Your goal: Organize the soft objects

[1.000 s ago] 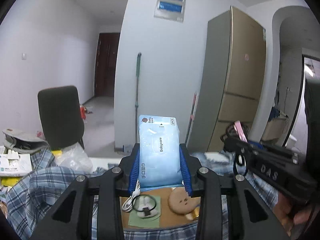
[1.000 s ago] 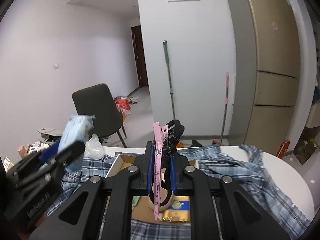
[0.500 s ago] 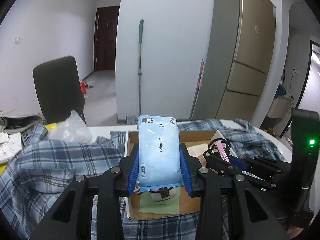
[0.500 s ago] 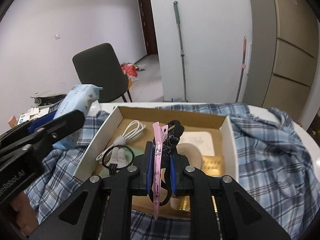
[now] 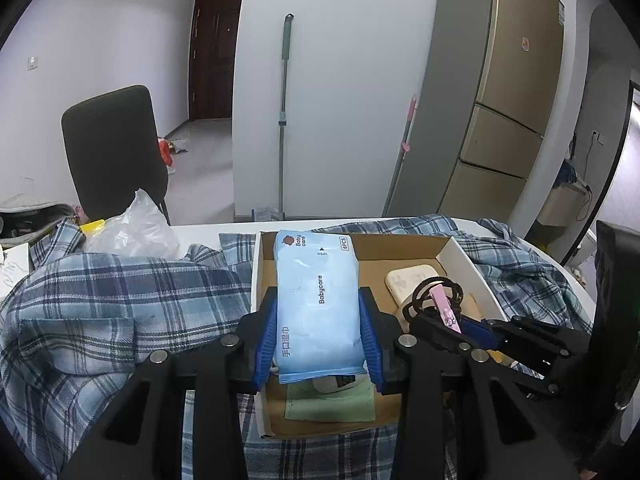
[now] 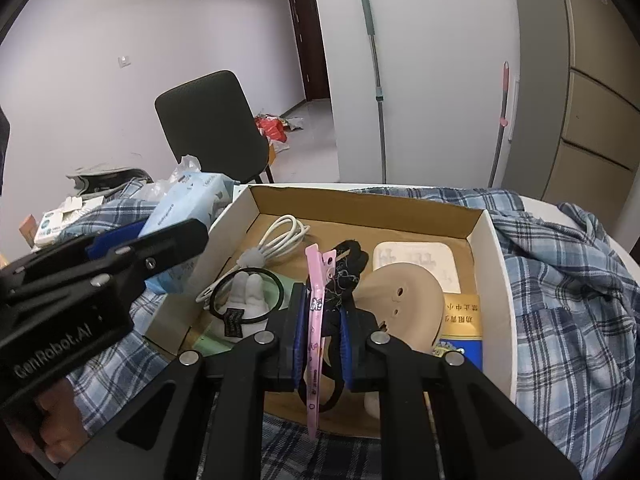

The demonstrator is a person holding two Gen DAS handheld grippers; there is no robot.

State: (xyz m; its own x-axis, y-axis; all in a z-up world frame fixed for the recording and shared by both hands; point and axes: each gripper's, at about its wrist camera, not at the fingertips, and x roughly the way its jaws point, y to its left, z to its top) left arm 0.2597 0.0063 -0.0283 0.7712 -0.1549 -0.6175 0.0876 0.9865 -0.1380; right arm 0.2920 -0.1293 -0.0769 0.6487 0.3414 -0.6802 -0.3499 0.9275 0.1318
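My left gripper [image 5: 320,316] is shut on a light blue Babycare wet-wipe pack [image 5: 318,300] and holds it over the left side of an open cardboard box [image 5: 460,258]. The pack also shows in the right wrist view [image 6: 184,216]. My right gripper [image 6: 322,316] is shut on a pink hair clip [image 6: 314,320] together with a black hair tie [image 6: 350,264], held above the box [image 6: 492,280]. The right gripper shows in the left wrist view [image 5: 444,312]. In the box lie a white cable [image 6: 280,236], a beige round pad [image 6: 404,300] and a black ring on a white toy [image 6: 246,300].
The box rests on a blue plaid shirt [image 5: 100,300] spread over a white table [image 5: 200,230]. A clear plastic bag [image 5: 132,228] and papers lie at the left. A dark chair [image 6: 212,124], a mop [image 5: 284,112] and a fridge [image 5: 508,100] stand behind.
Both grippers have tilted down and come closer over the box, each keeping its load. The box now fills more of both views.
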